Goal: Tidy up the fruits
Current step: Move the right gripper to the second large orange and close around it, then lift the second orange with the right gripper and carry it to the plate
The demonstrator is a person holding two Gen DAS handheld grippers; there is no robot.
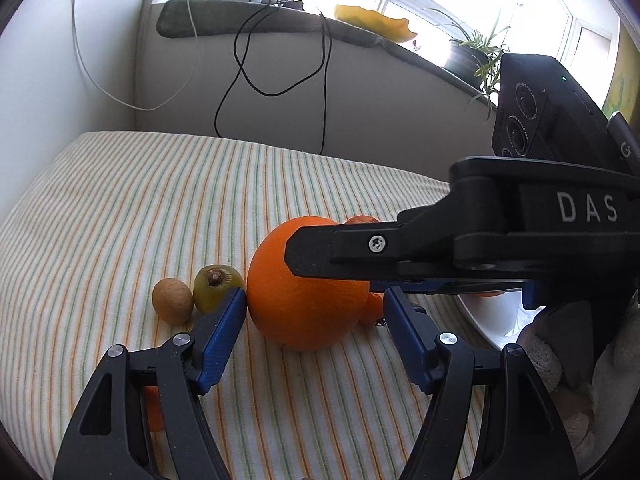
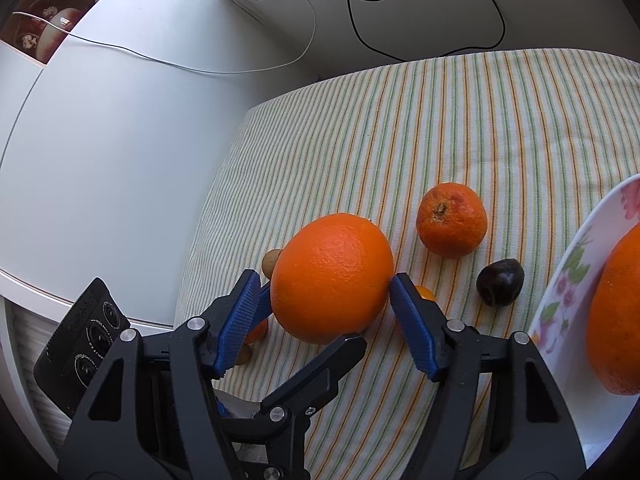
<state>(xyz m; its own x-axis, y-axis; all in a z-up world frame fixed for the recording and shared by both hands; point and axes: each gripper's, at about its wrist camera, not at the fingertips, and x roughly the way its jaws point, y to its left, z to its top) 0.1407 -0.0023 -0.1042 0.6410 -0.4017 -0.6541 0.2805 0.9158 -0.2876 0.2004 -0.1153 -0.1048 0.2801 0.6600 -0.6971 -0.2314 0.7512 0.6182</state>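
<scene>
A large orange (image 1: 304,304) (image 2: 332,276) sits on the striped cloth. My left gripper (image 1: 314,304) is open, its blue pads (image 1: 224,332) on either side of the orange. My right gripper (image 2: 324,300) is also open around the same orange from above; one of its fingers (image 1: 360,252) crosses the left wrist view. A brown longan (image 1: 173,301) and a green fruit (image 1: 216,286) lie left of the orange. A tangerine (image 2: 452,220) and a dark plum (image 2: 500,282) lie beyond. A floral plate (image 2: 560,292) (image 1: 486,322) at the right holds another orange (image 2: 618,320).
The striped tablecloth (image 1: 120,208) covers the table, ending at a white wall (image 2: 100,120) on the left. Black and white cables (image 1: 256,68) hang behind. A windowsill with potted plants (image 1: 476,56) stands at the back. Small orange fruits (image 2: 256,330) lie under the fingers.
</scene>
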